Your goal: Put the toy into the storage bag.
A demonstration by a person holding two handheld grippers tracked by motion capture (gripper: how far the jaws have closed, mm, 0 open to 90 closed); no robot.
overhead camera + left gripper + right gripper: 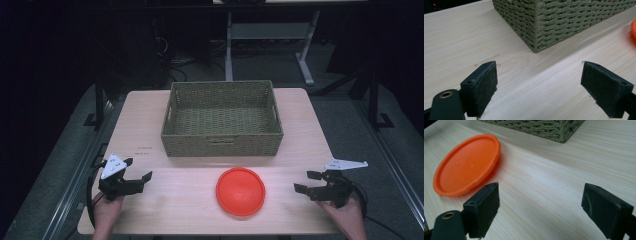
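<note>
Two hand-held grippers are noted in the high view, one at each near corner of the pale wooden worktop (150, 135). The left hand-held gripper (140, 176) sits near the worktop's left edge, held by the person's left hand (106, 212), jaws standing apart with nothing between them. The right hand-held gripper (306, 182) is near the right edge, held by the right hand (347, 220), jaws likewise apart and holding nothing. A woven basket (222, 145) stands at the middle of the far half, holding nothing visible. An orange disc (240, 191) lies flat on the near half, just in front of the basket and apart from it, between the two grippers and closer to the right one.

Left gripper view: the left hand-held gripper (539, 82) shows both black jaws spread wide over bare wood. A corner of the basket (564, 20) stands ahead of them. A sliver of the orange disc (633, 31) shows at the right border.

Right gripper view: the right hand-held gripper (540, 206) shows its jaws wide apart over bare wood. The orange disc (466, 166) lies ahead and to the left, rim raised, close to the left jaw. The basket (544, 127) corner is beyond.
</note>
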